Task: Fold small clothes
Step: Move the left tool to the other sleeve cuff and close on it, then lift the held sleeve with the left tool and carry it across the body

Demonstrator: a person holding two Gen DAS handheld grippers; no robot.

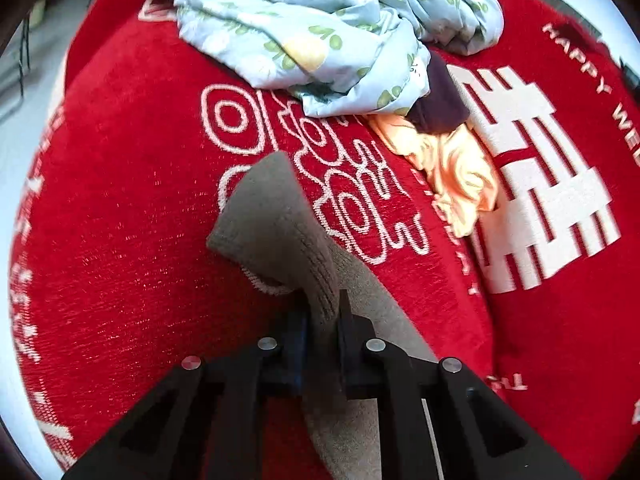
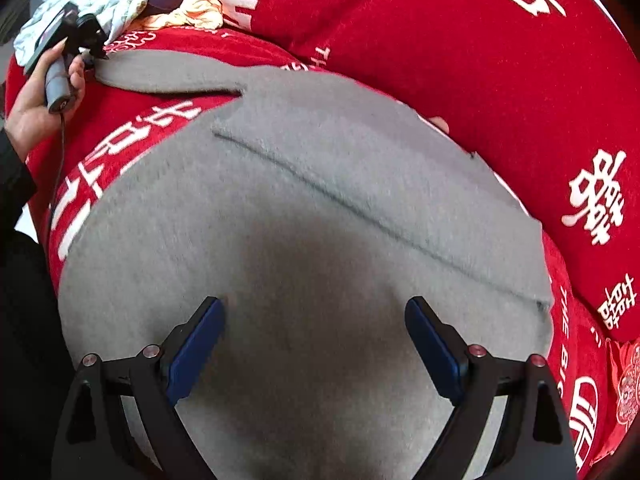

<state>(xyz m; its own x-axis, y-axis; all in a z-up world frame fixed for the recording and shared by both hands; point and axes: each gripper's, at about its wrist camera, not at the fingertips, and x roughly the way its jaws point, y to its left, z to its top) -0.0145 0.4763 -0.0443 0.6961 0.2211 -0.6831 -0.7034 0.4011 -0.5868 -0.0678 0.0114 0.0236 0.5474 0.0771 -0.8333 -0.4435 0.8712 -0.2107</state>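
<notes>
A grey fleece garment [image 2: 304, 216] lies spread on the red bedspread [image 2: 460, 60], its long sleeve [image 2: 168, 74] reaching toward the upper left. My left gripper [image 1: 322, 304] is shut on the sleeve's cuff end [image 1: 272, 216], which folds up and over in front of the jaws. In the right wrist view that same left gripper [image 2: 90, 46] shows small at the upper left, held by a hand [image 2: 28, 96] at the sleeve's tip. My right gripper [image 2: 316, 320] hovers over the garment's body, wide open, nothing between its blue pads [image 2: 196, 344].
A crumpled pale blue floral cloth [image 1: 304, 28] lies at the far side, with a peach garment [image 1: 452, 168] and a dark maroon piece [image 1: 440, 100] beside it. The red spread bears white characters and lettering. A red pillow [image 2: 560, 128] rises to the right of the grey garment.
</notes>
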